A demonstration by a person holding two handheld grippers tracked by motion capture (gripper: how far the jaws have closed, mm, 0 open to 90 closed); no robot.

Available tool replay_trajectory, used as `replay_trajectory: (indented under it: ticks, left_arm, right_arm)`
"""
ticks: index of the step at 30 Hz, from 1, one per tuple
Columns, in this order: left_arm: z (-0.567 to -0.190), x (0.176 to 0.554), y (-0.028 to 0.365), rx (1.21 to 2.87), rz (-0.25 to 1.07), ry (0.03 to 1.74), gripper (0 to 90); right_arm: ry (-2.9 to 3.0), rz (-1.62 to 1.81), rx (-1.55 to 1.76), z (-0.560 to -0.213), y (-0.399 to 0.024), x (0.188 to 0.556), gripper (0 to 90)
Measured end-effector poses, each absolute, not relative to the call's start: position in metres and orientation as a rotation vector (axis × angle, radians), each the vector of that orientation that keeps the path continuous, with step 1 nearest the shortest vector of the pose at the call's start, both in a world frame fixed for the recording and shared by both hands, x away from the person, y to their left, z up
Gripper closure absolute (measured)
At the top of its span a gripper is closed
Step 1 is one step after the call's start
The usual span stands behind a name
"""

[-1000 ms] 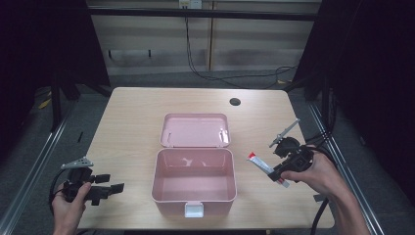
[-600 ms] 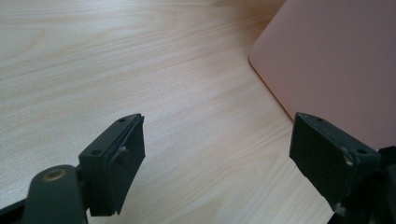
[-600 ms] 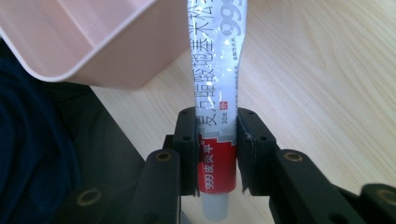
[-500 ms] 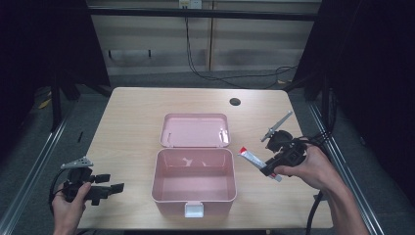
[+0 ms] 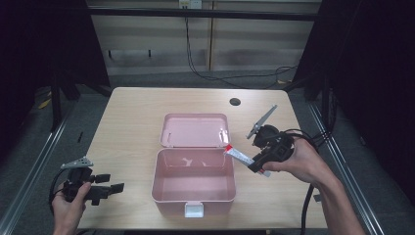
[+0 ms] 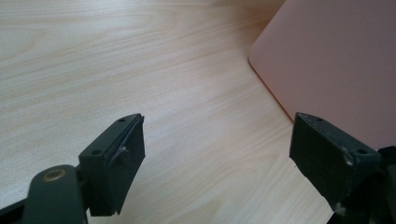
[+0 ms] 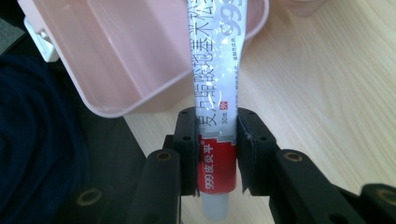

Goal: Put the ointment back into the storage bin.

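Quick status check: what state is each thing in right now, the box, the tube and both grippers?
Pink box: open, lid lying back flat, nothing visible inside.
Tube: clamped near its red end, lifted off the table, its far end over the box's right rim.
Right gripper: shut on the tube.
Left gripper: open, nothing between the jaws, low over the table left of the box.

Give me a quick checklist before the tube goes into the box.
1. Right gripper shut on tube: ok.
2. Box lid open: ok.
3. Box interior free of items: ok.
4. Tube's tip over the box opening: ok, it just crosses the right rim.
5. Left gripper clear of the box: ok, open, off to the left.
6. Tube cap on: cannot tell.
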State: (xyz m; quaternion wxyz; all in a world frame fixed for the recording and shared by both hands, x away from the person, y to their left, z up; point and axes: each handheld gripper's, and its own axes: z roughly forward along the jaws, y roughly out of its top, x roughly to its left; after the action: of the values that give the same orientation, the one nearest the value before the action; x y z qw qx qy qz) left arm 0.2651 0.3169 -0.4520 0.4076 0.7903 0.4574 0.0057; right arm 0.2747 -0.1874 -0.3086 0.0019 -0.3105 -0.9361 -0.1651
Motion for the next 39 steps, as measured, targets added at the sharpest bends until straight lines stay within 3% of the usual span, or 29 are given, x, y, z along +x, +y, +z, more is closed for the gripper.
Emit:
replay_trajectory:
  ticks: [23,39]
  left_arm:
    - [-0.452,0.265,0.317,1.997,0.011,1.146,18.1]
    - [-0.452,0.265,0.317,1.996,0.012,1.145,18.1]
  right_arm:
    - [-2.986,-0.489,-0.796,-0.299,-0.138,0.285,72.0]
    - [-2.977,-0.412,-0.606,-0.313,-0.094,0.288,72.0]
